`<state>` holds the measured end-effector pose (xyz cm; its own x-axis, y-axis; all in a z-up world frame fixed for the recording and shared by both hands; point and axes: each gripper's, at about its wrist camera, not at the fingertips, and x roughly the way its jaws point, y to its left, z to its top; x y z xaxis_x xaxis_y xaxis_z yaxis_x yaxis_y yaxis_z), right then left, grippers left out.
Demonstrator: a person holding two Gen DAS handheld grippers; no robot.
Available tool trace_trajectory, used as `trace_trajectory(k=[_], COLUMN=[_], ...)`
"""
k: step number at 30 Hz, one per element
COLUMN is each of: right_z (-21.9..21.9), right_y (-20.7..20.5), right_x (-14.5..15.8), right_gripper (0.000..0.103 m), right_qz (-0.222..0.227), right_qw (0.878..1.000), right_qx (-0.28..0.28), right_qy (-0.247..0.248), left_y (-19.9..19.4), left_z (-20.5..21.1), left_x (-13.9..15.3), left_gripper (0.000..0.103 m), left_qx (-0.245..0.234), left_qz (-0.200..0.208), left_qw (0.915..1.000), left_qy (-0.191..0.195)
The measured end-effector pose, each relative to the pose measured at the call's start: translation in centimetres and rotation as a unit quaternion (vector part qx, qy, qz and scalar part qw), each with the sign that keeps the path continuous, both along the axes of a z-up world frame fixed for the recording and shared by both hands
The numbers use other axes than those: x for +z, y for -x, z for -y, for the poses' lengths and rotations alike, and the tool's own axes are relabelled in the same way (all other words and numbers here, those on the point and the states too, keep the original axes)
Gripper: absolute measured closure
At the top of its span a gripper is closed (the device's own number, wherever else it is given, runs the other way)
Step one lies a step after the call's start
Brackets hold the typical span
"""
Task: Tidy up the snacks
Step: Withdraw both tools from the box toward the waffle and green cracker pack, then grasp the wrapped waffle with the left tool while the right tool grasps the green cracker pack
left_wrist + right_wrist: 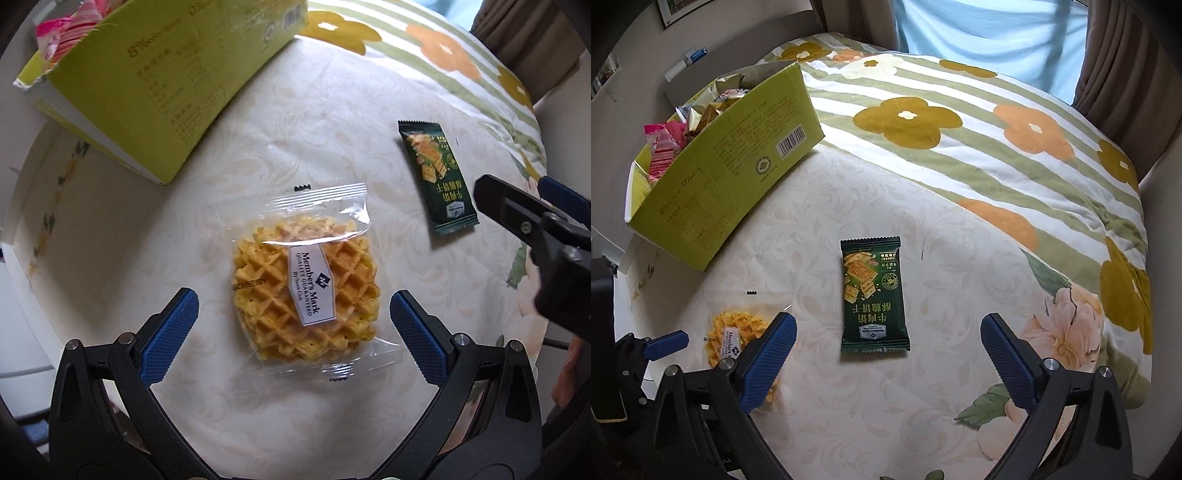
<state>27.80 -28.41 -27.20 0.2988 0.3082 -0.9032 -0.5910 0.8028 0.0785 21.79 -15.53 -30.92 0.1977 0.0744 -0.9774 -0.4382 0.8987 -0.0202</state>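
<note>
You're holding the left gripper (pixel 293 325) over the waffle pack (pixel 304 286), jaws spread wide, one blue ribbed pad on each side of it and neither touching. The waffle pack is lying flat on the cream bed sheet (pixel 295 129): clear crinkly film with crimped ends, a stack of golden grid-patterned waffles inside, a white label strip running across the top.

Your right gripper (pixel 888 354) is also gaping, holding nothing, and hovering just short of the green cracker sachet (pixel 873 295). That sachet is sitting right of the waffle pack, apart from it, flat on the sheet: glossy dark green foil, rectangular, zigzag-cut ends, crackers printed on the front.

The yellow-green cardboard box (pixel 720 177) is standing beyond the waffle pack, up and to its left, top open, long printed wall with a barcode facing you. Pink wrappers (pixel 663 144) and gold foil wrappers (pixel 713 99) are piling up inside it.

The sheet is showing a faint embossed scroll pattern under both packs. Past the waffle pack, farther to the right, a quilt (pixel 960 122) with green stripes and orange and mustard flowers is bunching up on the bed. Nothing is lying between either set of jaws and its pack. In the left wrist view your right gripper is poking in at the right edge, next to the sachet.
</note>
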Motion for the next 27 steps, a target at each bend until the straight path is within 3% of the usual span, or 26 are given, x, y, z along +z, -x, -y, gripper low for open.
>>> trace_trajectory(k=[11, 13, 15, 18, 23, 27], right_z=[-1.4, -1.5, -1.6, -1.8, -2.2, -2.5], right_y=[-1.1, -1.3, -1.4, -1.6, -1.9, -1.8], right_x=[-2.7, -3.1, -3.5, -4.1, -5.0, -5.1], right_gripper=[0.004, 0.004, 0.004, 0.008, 0.024, 0.028], right_qz=[-0.012, -0.012, -0.014, -0.018, -0.013, 0.001], right_qw=[1.0, 1.0, 0.999, 0.999, 0.999, 0.999], right_qx=[0.023, 0.023, 0.023, 0.023, 0.025, 0.016], right_qy=[0.015, 0.017, 0.018, 0.023, 0.037, 0.039], left_y=[-1.0, -1.0, -1.2, -1.6, -1.9, -1.7], left_z=[0.2, 0.2, 0.4, 0.0, -0.4, -0.6], left_x=[-2.6, -3.0, -2.9, -2.5, -2.3, -2.0], left_gripper=[0.001, 0.003, 0.012, 0.021, 0.024, 0.026], left_qx=[0.012, 0.008, -0.003, -0.01, -0.019, -0.021], left_qz=[-0.006, -0.006, -0.004, 0.005, 0.012, 0.011], left_qw=[0.9996, 0.9997, 1.0, 0.9999, 0.9998, 0.9997], left_qy=[0.026, 0.021, 0.001, -0.002, 0.0, 0.009])
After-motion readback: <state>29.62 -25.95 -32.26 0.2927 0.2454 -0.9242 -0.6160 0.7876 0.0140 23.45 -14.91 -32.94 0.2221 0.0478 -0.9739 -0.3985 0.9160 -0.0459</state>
